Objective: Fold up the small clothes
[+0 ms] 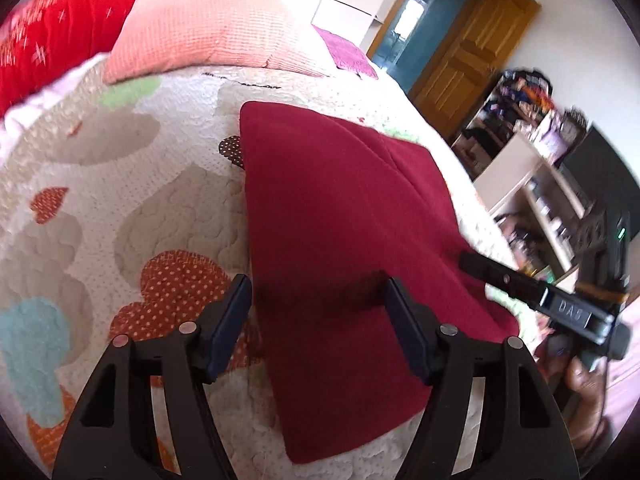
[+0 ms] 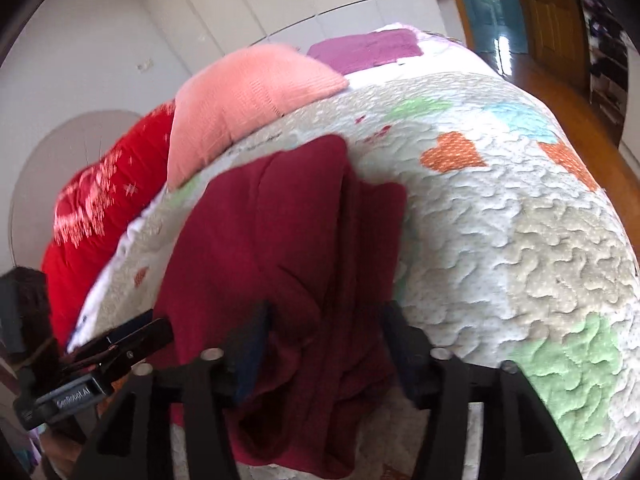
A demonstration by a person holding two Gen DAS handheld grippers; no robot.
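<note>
1. From my left wrist I see the dark red garment [image 1: 340,216] lying flat on the heart-patterned quilt [image 1: 100,208], a neat folded slab running away from me toward the peach pillow [image 1: 204,24] and the red pillow [image 1: 60,36].
2. Only this left view shows the shelving [image 1: 532,184] and the wooden door [image 1: 472,52] off to the side, and my right gripper [image 1: 472,264] coming in from the side with its tip at the garment's edge.
3. My right wrist shows what the left misses: the garment [image 2: 280,232] is bunched in thick folds on that side, hanging over the bed's near edge. My left gripper [image 2: 160,330] appears there too, low at the side, next to the cloth.
4. My left gripper [image 1: 320,308] stands wide open, one finger [image 1: 232,320] over the quilt, the other over the cloth, holding nothing.
5. My right gripper [image 2: 326,344] is also spread wide; the bunched cloth sits between the fingers, unpinched.
</note>
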